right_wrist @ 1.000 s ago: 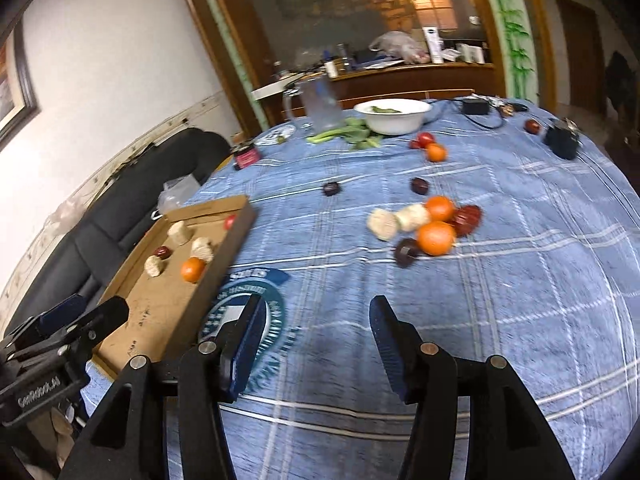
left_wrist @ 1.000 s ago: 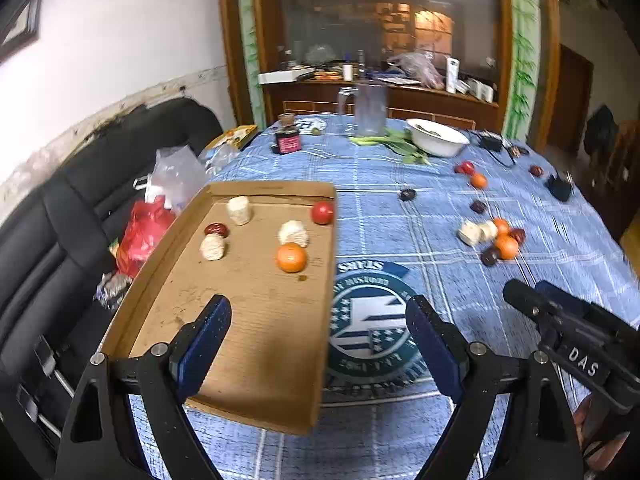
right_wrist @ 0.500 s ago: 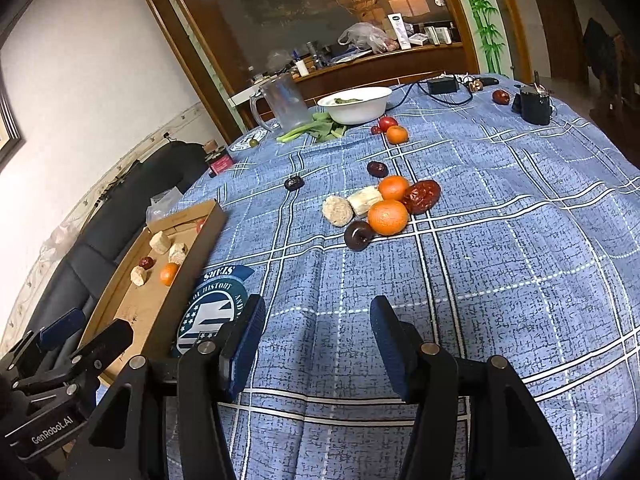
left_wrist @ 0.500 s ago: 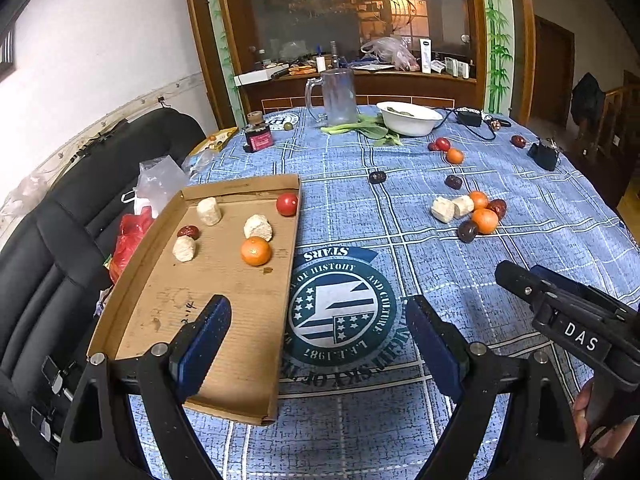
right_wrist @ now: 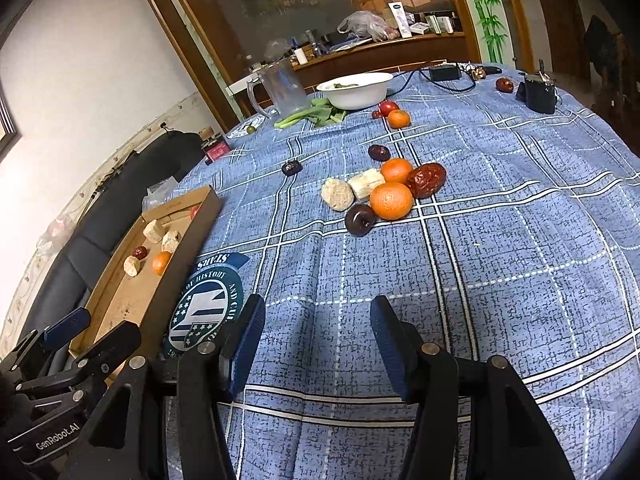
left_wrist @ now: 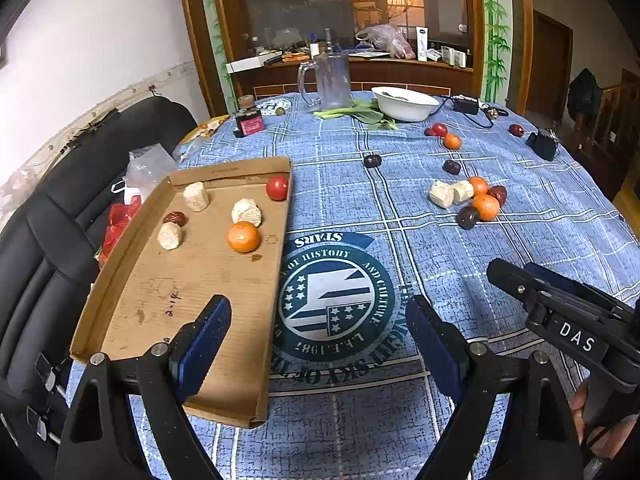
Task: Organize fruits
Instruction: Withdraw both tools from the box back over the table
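Note:
A cardboard tray (left_wrist: 200, 308) lies on the left of the blue tablecloth and holds an orange (left_wrist: 243, 237), a red tomato (left_wrist: 277, 187), a red date (left_wrist: 175, 218) and three pale chunks. A cluster of loose fruit lies right of centre: an orange (right_wrist: 391, 201), a second orange (right_wrist: 396, 169), a wrinkled red date (right_wrist: 427, 179), a dark plum (right_wrist: 359, 219) and pale chunks (right_wrist: 337, 194). My left gripper (left_wrist: 318, 344) is open and empty over the tray's near corner. My right gripper (right_wrist: 316, 336) is open and empty, short of the cluster.
A white bowl (left_wrist: 404, 101), greens, a glass mug (left_wrist: 330, 80) and a small red jar (left_wrist: 248, 122) stand at the table's far side. More fruit (right_wrist: 398, 119) lies near the bowl. A black sofa (left_wrist: 60, 200) with bags runs along the left.
Both grippers have pulled back and risen, so the table looks farther and wider. The right view has turned toward the fruit cluster. No fruit has moved; both stay open.

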